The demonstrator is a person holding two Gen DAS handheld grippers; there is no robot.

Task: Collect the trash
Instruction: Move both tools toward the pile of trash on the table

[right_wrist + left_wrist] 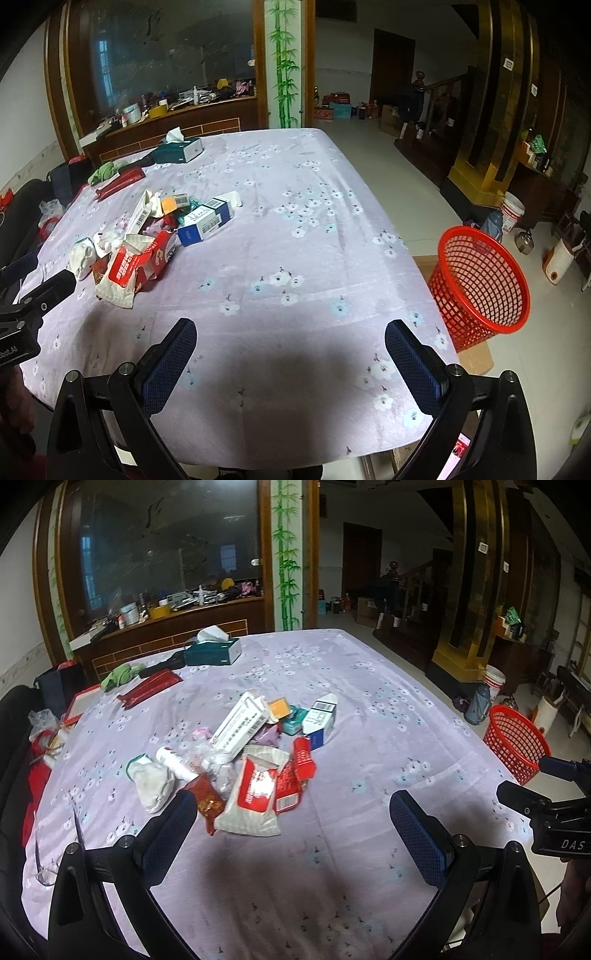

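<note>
Nearest the cameras, above the lilac flowered cloth of the bench [295,229], the left hand-held gripper [293,814] and the right hand-held gripper [290,341] both hover with fingers spread wide, holding nothing. Just beyond the left one lies the trash pile [251,753]. At its near edge is a red-and-white wet-wipe pack [255,794], soft and probably light; it should crumple under the pads, so a pinch across a free edge looks safest. Beside it a small dark red sachet [207,801] lies flat and may prove slippery. Further in, a long white carton [240,723] and a blue-and-white medicine box [320,720] look stiff and empty-light, easy to clamp across their narrow sides. A crumpled white tissue [153,782] will simply squash. The pieces overlap, so lifting one may drag its neighbours. Off the bench's right edge stands a red mesh basket [480,284], presumably the destination. Farther back sit a green tissue box [214,651] and a red pouch [149,688], likely not trash.
</note>
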